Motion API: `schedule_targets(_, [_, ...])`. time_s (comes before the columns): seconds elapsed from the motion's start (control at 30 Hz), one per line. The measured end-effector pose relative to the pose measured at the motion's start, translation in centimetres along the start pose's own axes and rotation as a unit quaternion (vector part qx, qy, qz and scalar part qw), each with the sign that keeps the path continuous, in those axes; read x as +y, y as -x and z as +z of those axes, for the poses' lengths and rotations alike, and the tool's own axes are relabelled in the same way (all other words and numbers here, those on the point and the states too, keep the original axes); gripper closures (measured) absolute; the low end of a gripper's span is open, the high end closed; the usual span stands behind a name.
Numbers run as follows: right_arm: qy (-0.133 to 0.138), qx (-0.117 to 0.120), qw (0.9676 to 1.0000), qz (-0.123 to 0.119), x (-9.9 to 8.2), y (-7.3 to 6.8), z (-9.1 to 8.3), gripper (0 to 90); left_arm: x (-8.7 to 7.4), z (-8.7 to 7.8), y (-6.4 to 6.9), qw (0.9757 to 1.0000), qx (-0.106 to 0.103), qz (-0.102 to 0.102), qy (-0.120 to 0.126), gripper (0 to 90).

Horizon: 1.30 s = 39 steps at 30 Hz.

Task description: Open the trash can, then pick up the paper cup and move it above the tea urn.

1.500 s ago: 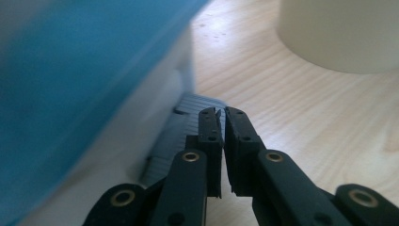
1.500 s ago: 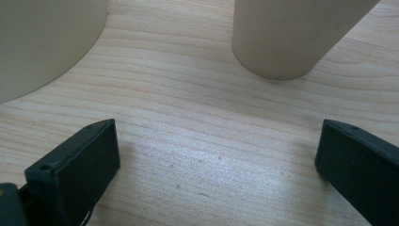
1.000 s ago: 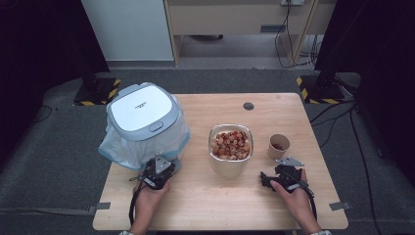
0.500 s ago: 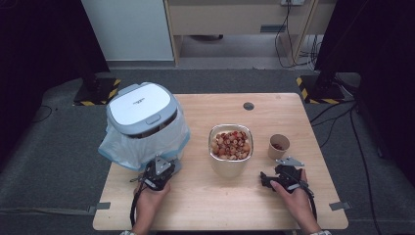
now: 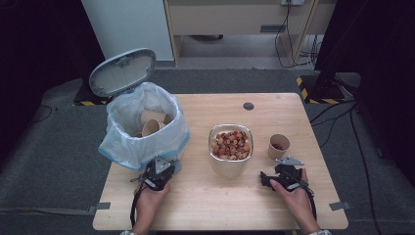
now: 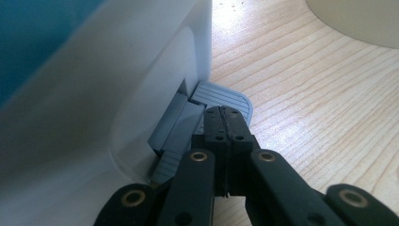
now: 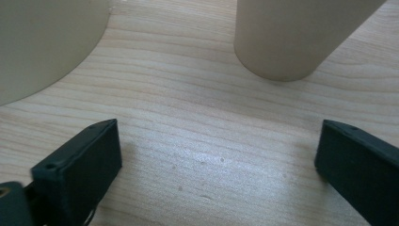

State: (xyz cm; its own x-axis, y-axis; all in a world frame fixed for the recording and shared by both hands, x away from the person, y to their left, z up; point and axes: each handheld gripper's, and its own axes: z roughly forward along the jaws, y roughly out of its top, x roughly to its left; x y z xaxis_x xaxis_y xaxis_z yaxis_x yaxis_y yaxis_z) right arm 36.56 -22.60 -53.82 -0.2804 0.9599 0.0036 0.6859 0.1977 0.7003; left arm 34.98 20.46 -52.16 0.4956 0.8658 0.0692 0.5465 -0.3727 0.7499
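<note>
High view: the bin (image 5: 142, 132) w/ a white liner stands at the bench's (image 5: 205, 205) left edge, lid (image 5: 122, 72) tipped up & back, paper cups (image 5: 152, 122) lying inside. The left tongs (image 5: 159, 172) sit low at the bin's foot, right by its pedal. Mid-bench is a bowl (image 5: 231, 152) of small reddish & tan bits; just to its right stands a small paper cup (image 5: 279, 146). The right tongs (image 5: 266, 178) rest on the bench near the person's edge, below that cup.

Left gripper view: the tongs (image 6: 224, 123) are pinched fully together, nothing between them, tips on the grey ribbed pedal (image 6: 221, 95) at the white bin wall (image 6: 117, 94).

Right gripper view: the tongs (image 7: 216, 155) are spread wide, holding nothing, bare wood between them. The cup's base (image 7: 287, 42) is ahead to the right, the bowl's side (image 7: 47, 42) to the left, both apart from the tips.
</note>
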Motion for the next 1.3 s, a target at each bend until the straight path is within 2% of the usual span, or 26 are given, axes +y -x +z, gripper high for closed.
schedule_targets(0.1, [0.004,0.009,0.9999,-0.003,0.3,0.0,-0.2,4.6,0.0,0.0,0.0,1.0,-0.002,-0.003,0.001,89.5])
schedule_targets(0.2, [0.011,0.007,0.9999,-0.005,0.4,0.1,-0.4,4.8,0.0,0.0,0.0,1.0,-0.003,-0.004,0.002,89.5])
schedule_targets(0.57, [0.037,-0.027,0.9989,0.01,1.1,0.5,-0.9,7.2,0.0,0.0,0.0,1.0,-0.003,-0.003,0.002,89.5])
schedule_targets(1.03, [0.045,-0.028,0.9983,0.025,1.3,0.7,-1.1,5.7,0.0,0.0,0.0,1.0,-0.004,-0.003,0.002,89.4])
schedule_targets(1.3, [0.054,-0.023,0.998,0.023,2.0,0.5,-0.5,4.6,0.0,0.0,0.0,1.0,-0.004,-0.003,0.002,89.5])
